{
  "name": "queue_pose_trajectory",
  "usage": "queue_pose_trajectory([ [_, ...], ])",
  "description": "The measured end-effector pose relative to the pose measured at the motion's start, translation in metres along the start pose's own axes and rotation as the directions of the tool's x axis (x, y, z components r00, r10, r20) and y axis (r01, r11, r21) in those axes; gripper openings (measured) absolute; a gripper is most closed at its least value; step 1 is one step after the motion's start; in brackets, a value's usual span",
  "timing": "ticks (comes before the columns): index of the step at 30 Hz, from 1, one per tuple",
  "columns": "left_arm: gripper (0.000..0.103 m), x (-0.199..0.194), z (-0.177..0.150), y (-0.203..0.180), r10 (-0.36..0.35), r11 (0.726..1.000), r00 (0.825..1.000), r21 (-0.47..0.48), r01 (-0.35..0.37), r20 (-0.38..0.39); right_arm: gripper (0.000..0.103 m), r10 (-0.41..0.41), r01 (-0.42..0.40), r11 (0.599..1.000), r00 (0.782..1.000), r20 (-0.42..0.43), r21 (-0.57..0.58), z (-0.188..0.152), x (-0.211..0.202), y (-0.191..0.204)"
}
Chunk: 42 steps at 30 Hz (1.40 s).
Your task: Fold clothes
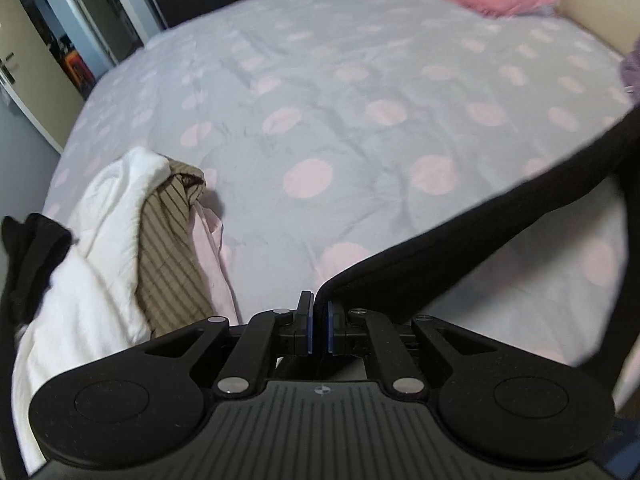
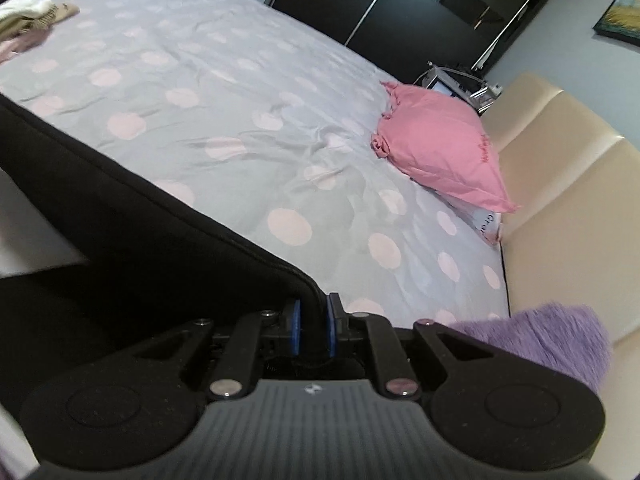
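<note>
Above the bed [image 1: 360, 80], both claws [image 1: 319, 322] [image 2: 313, 326] pinch the black garment's [image 1: 460, 224] hem.

A garment [image 1: 460, 232] stretches above the bed [image 1: 360, 100] between the two grippers, a pile of clothes [image 1: 132, 240] lies at one bed edge, and a pillow [image 2: 440, 152] rests against the headboard [image 2: 560, 184].

Black garment [image 1: 460, 240]: matt cloth; duvet [image 1: 360, 80]: smooth, creased cotton.
</note>
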<state>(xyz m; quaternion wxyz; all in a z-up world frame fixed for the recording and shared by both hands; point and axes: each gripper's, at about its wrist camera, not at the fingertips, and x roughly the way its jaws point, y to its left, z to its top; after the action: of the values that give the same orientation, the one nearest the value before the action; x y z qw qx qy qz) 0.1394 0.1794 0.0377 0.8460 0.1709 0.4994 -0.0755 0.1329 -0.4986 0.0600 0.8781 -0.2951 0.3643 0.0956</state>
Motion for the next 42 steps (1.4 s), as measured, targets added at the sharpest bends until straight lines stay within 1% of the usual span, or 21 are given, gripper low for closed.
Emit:
queue_pose_trajectory([
  [3,0.005,0.039,0.026,0.009,0.019,1.0,0.999,-0.001,-0.019,-0.038,0.015,-0.014,0.014,1.0,1.0,-0.024,-0.011,0.03,0.045,-0.002],
  [6,0.005,0.076,0.054,0.021,0.012,1.0,0.997,-0.02,-0.014,-0.078,0.016,-0.024,0.022,0.999,0.997,-0.069,-0.025,0.054,0.094,-0.002],
  [9,0.006,0.11,0.076,0.028,0.005,1.0,0.994,-0.015,-0.007,-0.111,0.016,-0.028,0.025,0.999,0.992,-0.121,-0.031,0.067,0.14,0.001],
  [11,0.006,0.132,0.084,0.029,-0.004,1.0,0.99,-0.008,0.003,-0.142,0.016,-0.029,0.024,0.999,0.987,-0.155,-0.036,0.072,0.169,0.004],
  [14,0.012,0.16,0.087,0.026,-0.001,1.0,0.983,0.02,0.005,-0.185,0.017,-0.033,0.021,0.998,0.98,-0.198,-0.062,0.073,0.201,0.015],
  [16,0.02,0.172,0.085,0.027,0.025,0.999,0.982,0.033,-0.019,-0.185,0.018,-0.039,0.022,0.997,0.974,-0.223,-0.078,0.072,0.218,0.023],
  [17,0.022,0.174,0.083,0.029,0.037,0.999,0.983,0.03,-0.032,-0.179,0.019,-0.042,0.023,0.996,0.972,-0.229,-0.086,0.072,0.222,0.026],
  [18,0.03,0.173,0.081,0.033,0.053,0.998,0.984,0.025,-0.05,-0.172,0.024,-0.047,0.025,0.995,0.971,-0.233,-0.095,0.072,0.225,0.028],
  [19,0.036,0.172,0.078,0.037,0.069,0.998,0.984,0.019,-0.067,-0.164,0.038,-0.051,0.027,0.994,0.97,-0.237,-0.103,0.072,0.228,0.03],
  [20,0.038,0.171,0.076,0.041,0.086,0.996,0.984,0.013,-0.085,-0.157,0.05,-0.065,0.042,0.994,0.97,-0.235,-0.104,0.072,0.228,0.03],
  [21,0.041,0.167,0.074,0.046,0.106,0.994,0.983,0.006,-0.107,-0.149,0.069,-0.083,0.061,0.993,0.969,-0.232,-0.102,0.072,0.226,0.028],
  [24,0.042,0.148,0.063,0.063,0.155,0.986,0.981,-0.04,-0.16,-0.117,0.07,-0.091,0.089,0.996,0.972,-0.218,-0.023,0.069,0.212,0.016],
  [26,0.042,0.134,0.053,0.071,0.143,0.985,0.984,-0.078,-0.151,-0.103,0.07,-0.093,0.099,0.995,0.972,-0.215,0.016,0.065,0.199,0.011],
  [29,0.042,0.111,0.036,0.07,0.12,0.988,0.988,-0.085,-0.128,-0.092,0.07,-0.065,0.079,0.995,0.974,-0.217,0.056,0.055,0.175,0.009],
  [31,0.042,0.093,0.025,0.062,0.122,0.99,0.99,-0.065,-0.126,-0.07,0.07,-0.035,0.054,0.995,0.976,-0.213,0.08,0.045,0.154,0.011],
  [34,0.042,0.064,0.011,0.047,0.084,0.995,0.996,-0.044,-0.086,-0.031,0.07,-0.005,0.021,0.997,0.98,-0.201,0.077,0.028,0.123,0.019],
  [36,0.042,0.046,-0.001,0.032,0.046,0.999,0.999,-0.013,-0.046,-0.013,0.07,0.004,0.007,0.999,0.979,-0.206,0.049,0.014,0.102,0.027],
  [39,0.042,0.028,-0.016,0.005,-0.01,0.998,1.0,0.069,0.009,0.018,0.07,0.019,-0.02,1.0,0.976,-0.219,0.0,-0.011,0.071,0.039],
  [42,0.042,0.009,-0.036,-0.027,-0.092,0.982,0.995,0.169,0.086,0.032,0.07,0.03,-0.037,0.999,0.973,-0.227,-0.025,-0.036,0.04,0.046],
])
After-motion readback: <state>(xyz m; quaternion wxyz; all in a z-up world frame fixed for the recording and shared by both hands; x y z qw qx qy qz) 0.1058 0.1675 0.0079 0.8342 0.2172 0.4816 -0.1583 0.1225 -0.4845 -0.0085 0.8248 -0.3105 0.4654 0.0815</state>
